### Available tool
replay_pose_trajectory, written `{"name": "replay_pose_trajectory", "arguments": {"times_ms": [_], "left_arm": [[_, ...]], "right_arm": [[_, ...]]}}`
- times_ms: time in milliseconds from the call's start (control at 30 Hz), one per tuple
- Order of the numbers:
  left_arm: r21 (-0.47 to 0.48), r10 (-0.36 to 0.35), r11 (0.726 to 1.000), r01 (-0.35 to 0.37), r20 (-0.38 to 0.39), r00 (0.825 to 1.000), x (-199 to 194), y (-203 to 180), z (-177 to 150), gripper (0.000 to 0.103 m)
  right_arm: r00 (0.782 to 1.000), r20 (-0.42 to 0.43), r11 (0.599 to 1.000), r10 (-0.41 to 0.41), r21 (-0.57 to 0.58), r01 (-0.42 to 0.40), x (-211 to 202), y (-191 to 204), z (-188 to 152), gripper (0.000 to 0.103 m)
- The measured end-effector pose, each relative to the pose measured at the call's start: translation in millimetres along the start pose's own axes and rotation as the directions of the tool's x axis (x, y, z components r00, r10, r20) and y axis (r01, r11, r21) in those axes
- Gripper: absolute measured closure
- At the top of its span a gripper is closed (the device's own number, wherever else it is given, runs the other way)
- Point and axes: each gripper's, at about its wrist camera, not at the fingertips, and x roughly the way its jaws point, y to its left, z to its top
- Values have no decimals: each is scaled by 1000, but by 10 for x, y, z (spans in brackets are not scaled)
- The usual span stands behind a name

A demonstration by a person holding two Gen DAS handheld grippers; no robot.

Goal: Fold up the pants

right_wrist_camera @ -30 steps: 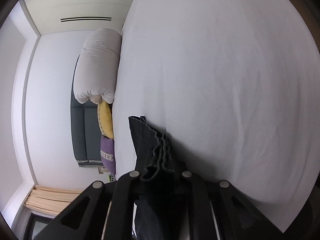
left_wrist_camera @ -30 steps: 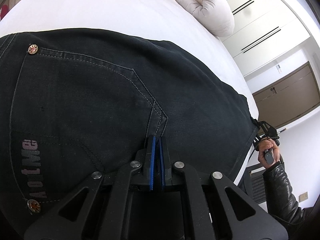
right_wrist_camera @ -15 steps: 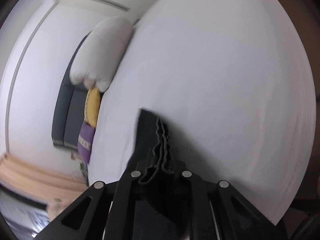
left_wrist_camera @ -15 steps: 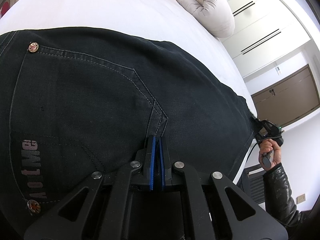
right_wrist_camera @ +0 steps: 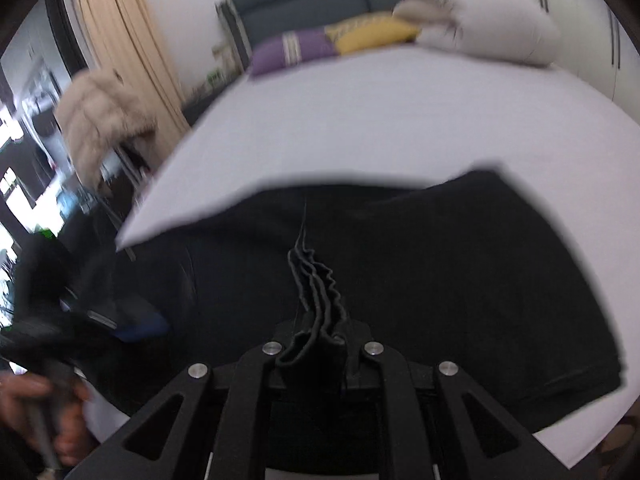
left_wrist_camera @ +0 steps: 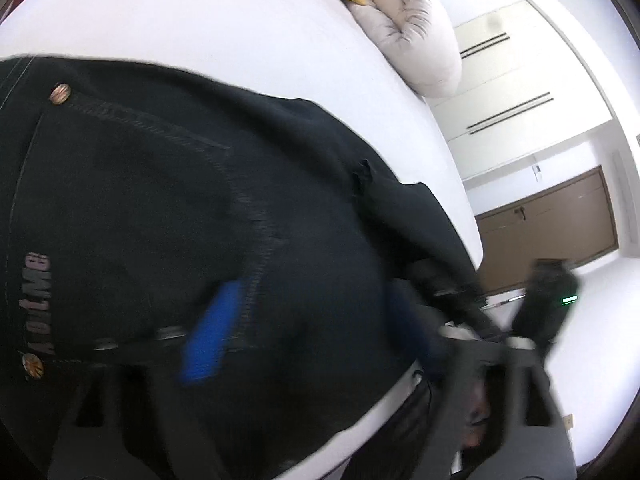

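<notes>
Black denim pants (left_wrist_camera: 168, 200) lie on the white bed (left_wrist_camera: 200, 20) and fill the left wrist view, back pocket and rivets up. My left gripper (left_wrist_camera: 316, 320) is blurred and its jaws are opening; one blue pad (left_wrist_camera: 212, 328) stands clear of the cloth, which lies under the gap. In the right wrist view my right gripper (right_wrist_camera: 316, 332) is shut on the bunched hem (right_wrist_camera: 316, 288), held over the spread pants (right_wrist_camera: 440, 272). A doubled-over leg (left_wrist_camera: 404, 208) lies across the pants' right side. A person's hand (right_wrist_camera: 40, 404) shows at lower left.
A rolled white duvet (right_wrist_camera: 480, 20) lies at the bed's head with a yellow cushion (right_wrist_camera: 372, 32) and a purple cushion (right_wrist_camera: 292, 50). A curtain (right_wrist_camera: 120, 40) and a beige fluffy coat (right_wrist_camera: 104, 120) stand left of the bed. White wardrobe doors (left_wrist_camera: 512, 80) and brown doors (left_wrist_camera: 548, 220) are behind.
The left jaws, shut on the pants' edge before, have sprung apart. The right gripper has swung across with the hem and rolled, so the leg now lies over the waist end.
</notes>
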Motion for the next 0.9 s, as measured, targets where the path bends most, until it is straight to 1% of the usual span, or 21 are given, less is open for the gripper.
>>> {"name": "replay_pose_trajectory", "arguments": {"times_ms": [33,100,133,200,233,267,333,400,433,533,567,600,633,667,700,767,800,833,900], "left_arm": [[3,-13,1000,13,-6,1000,-1,-39,7,0],[-19,-44,999,43,-13,999,12,-55,29,0],[-61,-61,996,60,-22,998,52,-27,50,0],[-102,-67,993,63,-37,997,112,-7,94,0],[-118,-85,990,79,-45,995,145,-20,126,0],[-144,-127,983,116,-65,990,205,-48,174,0],[-169,-176,973,160,-85,981,304,-111,289,0],[-178,-207,966,186,-111,972,401,-188,393,0],[-197,-230,959,202,-132,964,491,-219,451,0],[-230,-232,955,190,-170,958,663,-213,571,0],[-232,-231,954,188,-175,957,697,-211,598,2],[-232,-228,955,184,-179,957,724,-205,624,10],[-225,-218,959,174,-188,958,744,-203,660,21],[-219,-211,961,167,-196,958,746,-199,682,51],[-210,-191,967,148,-206,960,737,-191,714,76],[-185,-164,975,127,-203,965,667,-172,755,81],[-169,-159,977,126,-194,968,606,-153,787,87],[-164,-152,979,122,-187,971,555,-128,810,89],[-146,-131,984,106,-174,976,454,-71,857,91]], "right_arm": [[1000,-13,1000,-11,1,11,64,15,-62,92],[1000,-18,1000,-18,-1,18,81,28,-136,92],[1000,-15,1000,-21,-7,21,70,23,-150,92],[1000,-5,999,-27,-18,27,7,53,-188,92],[1000,-1,999,-31,-23,31,-9,56,-194,92],[999,7,999,-37,-32,37,-29,65,-195,92],[998,25,997,-54,-60,55,-64,139,-158,92],[997,50,993,-64,-99,69,-120,259,-133,92],[995,67,989,-67,-125,75,-165,336,-142,92],[991,104,970,-83,-219,104,-244,592,-184,92],[990,110,965,-86,-239,110,-244,661,-189,92],[990,115,959,-85,-259,112,-251,729,-216,92],[990,121,953,-78,-281,109,-275,804,-230,92],[990,124,949,-74,-295,108,-284,857,-244,92],[989,127,944,-70,-313,107,-306,910,-254,92],[988,140,927,-64,-357,111,-333,1054,-259,92],[987,145,918,-66,-380,117,-332,1115,-257,92],[987,146,909,-66,-400,120,-324,1175,-263,92],[988,142,904,-56,-412,110,-295,1235,-239,92]]}}
